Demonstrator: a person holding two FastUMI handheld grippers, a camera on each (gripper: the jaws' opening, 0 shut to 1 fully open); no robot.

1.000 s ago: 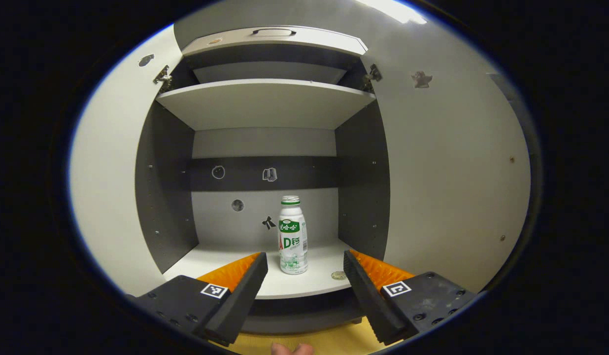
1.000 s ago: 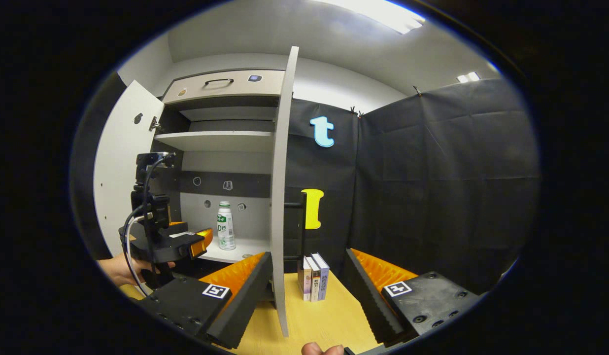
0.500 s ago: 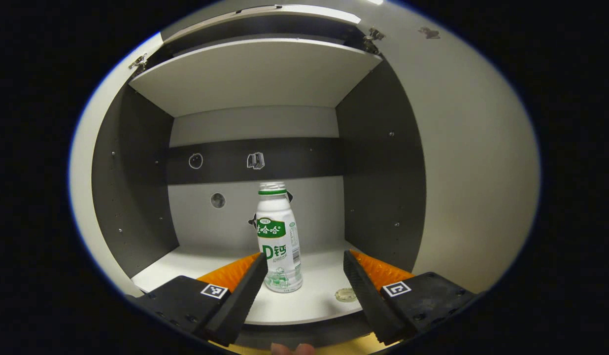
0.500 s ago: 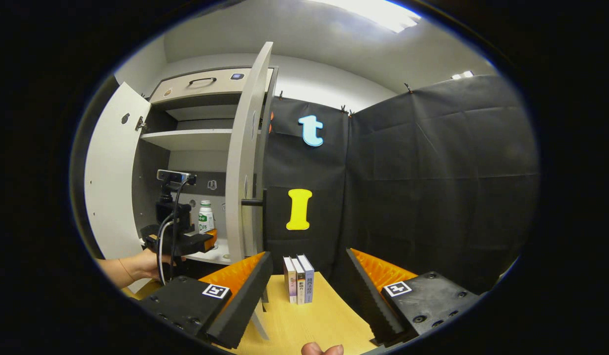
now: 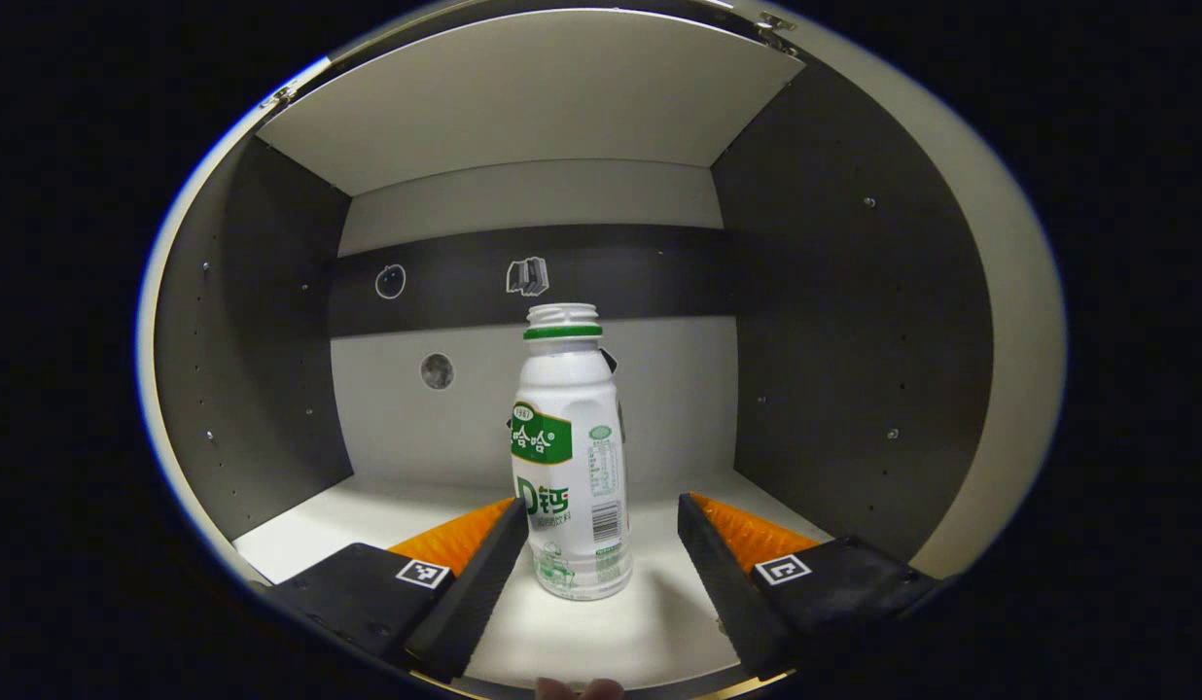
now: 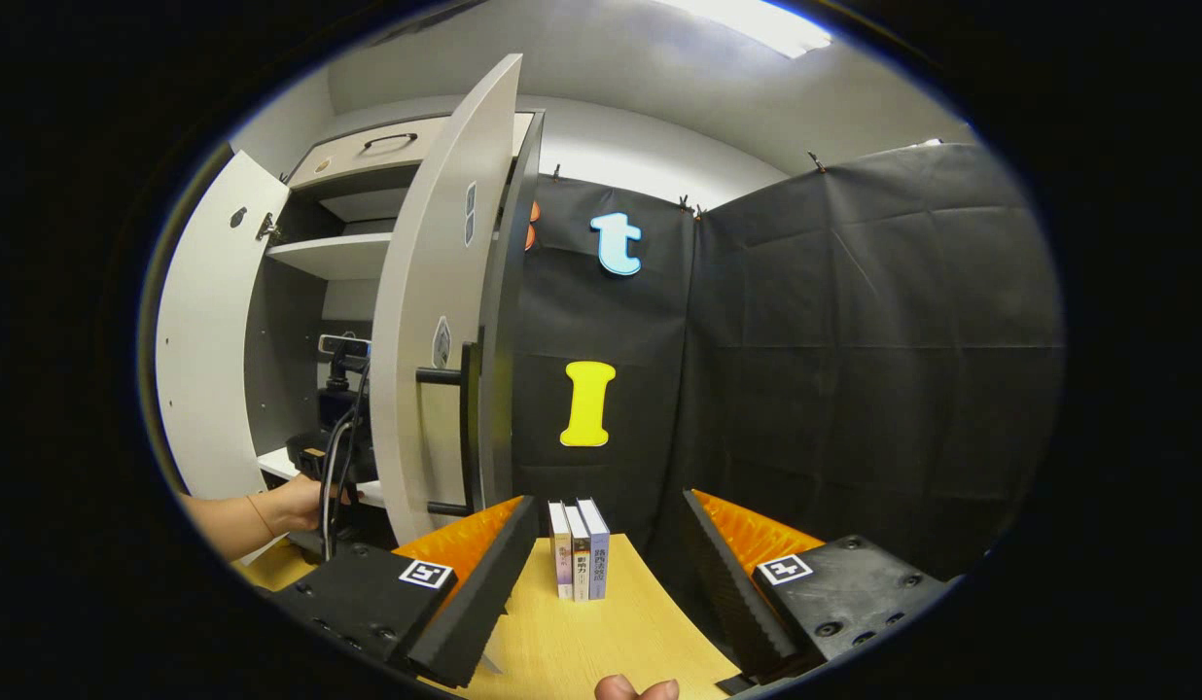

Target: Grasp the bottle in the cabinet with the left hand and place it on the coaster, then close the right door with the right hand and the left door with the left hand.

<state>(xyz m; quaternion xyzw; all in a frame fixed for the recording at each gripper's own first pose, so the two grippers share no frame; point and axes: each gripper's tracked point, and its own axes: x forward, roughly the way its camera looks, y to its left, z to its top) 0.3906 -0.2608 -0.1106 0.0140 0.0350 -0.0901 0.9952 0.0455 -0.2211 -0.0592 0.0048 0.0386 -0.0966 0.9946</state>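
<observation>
bottle upright on white cabinet shelf between wide-open left hand-held gripper fingers.

The left gripper reached forward with its jaws spread wide. The right gripper likewise gaped, held level. A hand gripped the left one.

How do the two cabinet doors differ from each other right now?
The left door hangs swung wide open, its pale inner face turned toward the right gripper view; the right door stands edge-on there, showing its outer face. That face carries a dark bar handle and small stickers, whereas the left door shows a hinge near its top. Both are pale, tall and open.
</observation>
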